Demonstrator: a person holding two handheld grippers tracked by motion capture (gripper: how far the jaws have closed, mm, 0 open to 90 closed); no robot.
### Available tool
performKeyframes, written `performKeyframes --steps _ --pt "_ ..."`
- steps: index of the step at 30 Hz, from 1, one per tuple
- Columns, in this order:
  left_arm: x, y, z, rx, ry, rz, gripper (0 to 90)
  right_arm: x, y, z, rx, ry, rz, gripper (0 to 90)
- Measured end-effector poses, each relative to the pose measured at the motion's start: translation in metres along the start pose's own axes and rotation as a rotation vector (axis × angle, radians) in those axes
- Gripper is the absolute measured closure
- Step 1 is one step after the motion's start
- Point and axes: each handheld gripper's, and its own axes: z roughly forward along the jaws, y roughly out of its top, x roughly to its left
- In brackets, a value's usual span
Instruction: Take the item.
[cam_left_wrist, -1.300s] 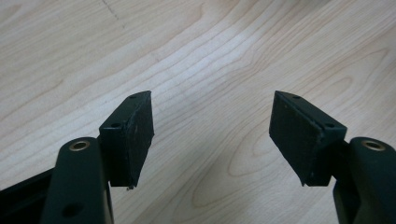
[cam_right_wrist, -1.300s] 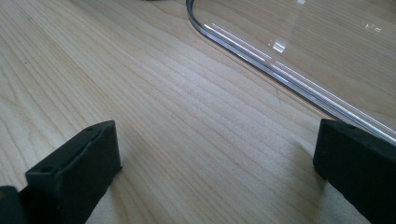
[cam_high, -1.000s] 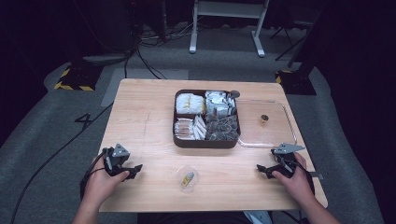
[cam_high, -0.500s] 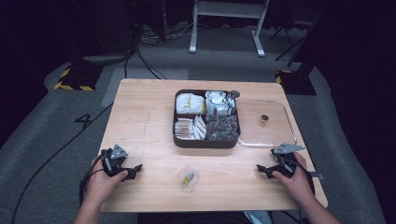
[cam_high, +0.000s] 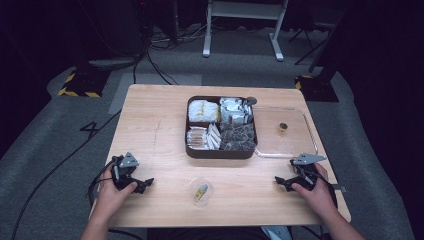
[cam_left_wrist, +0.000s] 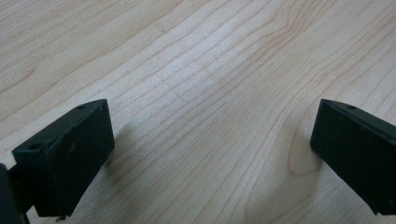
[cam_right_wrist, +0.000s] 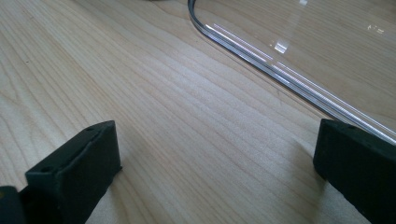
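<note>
Item 1, nearest you: your left claw (cam_high: 141, 184) sat low on the tabletop (cam_high: 160, 135) at its near left corner, gripped in your left hand (cam_high: 112, 192). Its jaws had just been opening and stood wide apart, with nothing but bare wood grain between them in the left gripper view (cam_left_wrist: 212, 154).

Item 2: your right claw (cam_high: 281, 182) sat at the near right, held by your right hand (cam_high: 315, 192). Its jaws were likewise spread wide with nothing between them; in the right gripper view (cam_right_wrist: 217, 158) the wood lay bare there, and the rim of the clear lid (cam_right_wrist: 280, 70) ran just beyond.

Item 3: a small clear cup (cam_high: 201, 191) stood between the two claws, near the front edge, well apart from both. Something small and yellowish lay inside it; what it was could not be told.

Item 4: a dark tray (cam_high: 221, 152) with four compartments stood farther back at mid-tabletop, holding pale and silvery packets and darker pieces.

Item 5: the clear lid (cam_high: 310, 132) lay flat just right of the tray, touching it at the near corner, with a small dark knob at its centre.

Item 6, beyond the tabletop: grey floor with cables.
</note>
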Motion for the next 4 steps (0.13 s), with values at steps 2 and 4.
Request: performKeyframes --steps 2,4 --pt "0.0 0.0 0.0 0.0 0.0 0.0 0.0 0.0 0.0 0.0 0.0 0.0 0.0 0.5" --pt "0.0 0.0 0.0 0.0 0.0 0.0 0.0 0.0 0.0 0.0 0.0 0.0 0.0 0.5"
